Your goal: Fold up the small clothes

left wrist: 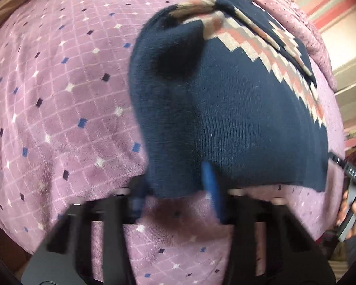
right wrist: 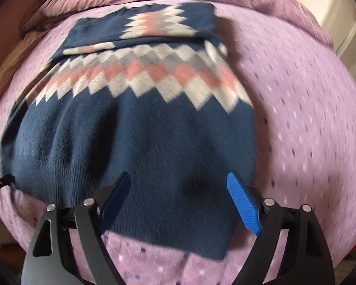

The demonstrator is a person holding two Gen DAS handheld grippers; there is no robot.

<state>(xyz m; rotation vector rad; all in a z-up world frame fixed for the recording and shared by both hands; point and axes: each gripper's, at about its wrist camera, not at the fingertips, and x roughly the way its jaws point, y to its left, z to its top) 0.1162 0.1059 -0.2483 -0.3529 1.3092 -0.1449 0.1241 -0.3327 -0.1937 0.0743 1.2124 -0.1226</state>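
there is one small dark blue sweater [right wrist: 135,128] with a pink, grey and white zigzag band. it lies on a bed with one purple blanket [left wrist: 59,95] on it. the top part is already turned over, so the fold has begun.

the left gripper [left wrist: 178,190] has its jaws pulled in close, and they pinch the bottom corner of the sweater. the cloth bunches up and lifts just past these jaws, and i think that is because it is held ready to be pulled over. no bare blanket shows between these jaws, only blue knit.

the right gripper [right wrist: 178,204] has its jaws spread wide. the bottom hem on the other side lies flat between them, and the pads do not press it. i think they wait there to grab that corner, so both corners can go up together.

count: one sweater, one blanket, two grippers, and one hand [left wrist: 353,216] seen far to the right of the left jaws.
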